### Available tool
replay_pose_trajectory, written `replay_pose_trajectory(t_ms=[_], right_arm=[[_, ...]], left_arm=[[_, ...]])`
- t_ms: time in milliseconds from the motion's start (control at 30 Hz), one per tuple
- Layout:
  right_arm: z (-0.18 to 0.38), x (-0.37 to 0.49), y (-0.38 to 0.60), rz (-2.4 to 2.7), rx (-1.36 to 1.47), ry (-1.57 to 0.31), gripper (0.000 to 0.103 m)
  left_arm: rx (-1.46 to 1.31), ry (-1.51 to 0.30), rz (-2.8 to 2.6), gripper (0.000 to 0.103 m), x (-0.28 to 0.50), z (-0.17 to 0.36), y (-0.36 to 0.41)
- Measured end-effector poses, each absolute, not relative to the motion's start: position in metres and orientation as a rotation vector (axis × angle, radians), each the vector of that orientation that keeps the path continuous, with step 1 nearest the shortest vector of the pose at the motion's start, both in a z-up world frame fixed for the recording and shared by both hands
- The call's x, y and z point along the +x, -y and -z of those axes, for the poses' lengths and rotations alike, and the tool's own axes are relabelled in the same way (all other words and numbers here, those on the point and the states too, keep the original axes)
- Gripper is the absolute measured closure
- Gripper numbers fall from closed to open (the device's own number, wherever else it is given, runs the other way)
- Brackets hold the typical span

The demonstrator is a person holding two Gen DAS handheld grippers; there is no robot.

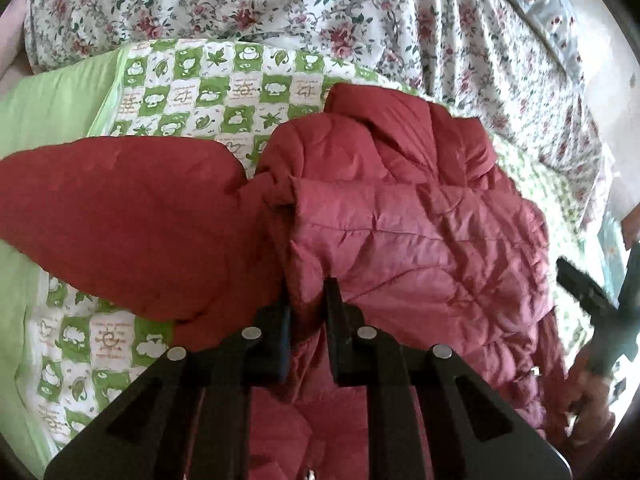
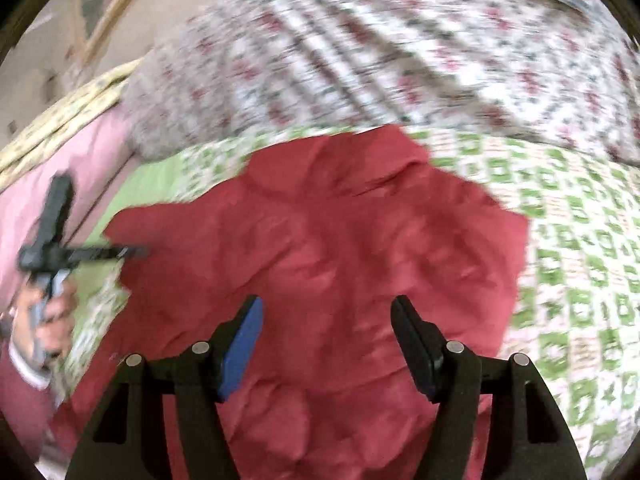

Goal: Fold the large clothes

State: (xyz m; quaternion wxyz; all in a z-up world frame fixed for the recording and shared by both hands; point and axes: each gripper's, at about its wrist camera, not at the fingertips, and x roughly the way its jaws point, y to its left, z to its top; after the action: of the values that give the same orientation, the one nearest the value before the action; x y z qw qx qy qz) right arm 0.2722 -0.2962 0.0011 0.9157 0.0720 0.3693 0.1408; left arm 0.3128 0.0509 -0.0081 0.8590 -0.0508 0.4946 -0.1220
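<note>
**Red quilted jacket pinched by one gripper, the other held wide above it**

The red puffer jacket (image 1: 400, 220) lies on the green-and-white checked quilt (image 1: 208, 92), its shell a slightly shiny, crinkled fabric stitched into puffy diamond-like panels. In the left wrist view its collar stands up at the far end, and a smoother, darker red sleeve (image 1: 120, 220) bulges out to the left of the body. The quilt is printed in squares with cartoon sheep-like shapes, leaves and small lines of lettering too small to read; a plain pale green border runs along its left side. Beyond the jacket's collar, a white bedspread with a pink rose print (image 1: 280, 4) bunches in soft folds.

The left gripper (image 1: 308, 300) has black fingers drawn narrow, with a fold of the jacket's near edge pinched between them; the cloth rises between the pads. In the right wrist view this tool shows to the left of the jacket, gripped by a bare hand (image 2: 52, 312) with a pale cuff at the wrist.

The right gripper (image 2: 328, 328) hangs over the jacket's near half with its fingers spread wide and nothing between them; one pad (image 2: 244, 344) is blue, the other black. That view is motion-blurred, so the jacket's stitching is not clear in it.
</note>
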Motion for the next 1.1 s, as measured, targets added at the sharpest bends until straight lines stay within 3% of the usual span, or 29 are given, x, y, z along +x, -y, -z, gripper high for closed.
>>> replay_pose_trajectory(t_ms=[133, 367, 700, 900, 1100], right_arm=[[0.031, 0.302, 0.31, -0.191, 0.145, -0.863, 0.035], [0.063, 0.309, 0.317, -0.132, 0.121, -0.919, 0.035], [0.054, 0.306, 0.313, -0.088, 0.113, -0.951, 0.034], [0.02, 0.286, 0.28, -0.16, 0.081, -0.852, 0.033], [0.068, 0.308, 0.274, -0.131, 0.038, -0.983, 0.032]], left_arm=[[-0.132, -1.053, 0.208, 0.082, 0.311, 0.013, -0.059], [-0.197, -0.907, 0.256, 0.082, 0.278, -0.027, -0.069], [-0.006, -1.077, 0.276, 0.082, 0.312, 0.052, -0.002], [-0.018, -1.078, 0.276, 0.082, 0.31, 0.055, -0.005], [-0.056, -1.084, 0.307, 0.082, 0.31, 0.058, -0.011]])
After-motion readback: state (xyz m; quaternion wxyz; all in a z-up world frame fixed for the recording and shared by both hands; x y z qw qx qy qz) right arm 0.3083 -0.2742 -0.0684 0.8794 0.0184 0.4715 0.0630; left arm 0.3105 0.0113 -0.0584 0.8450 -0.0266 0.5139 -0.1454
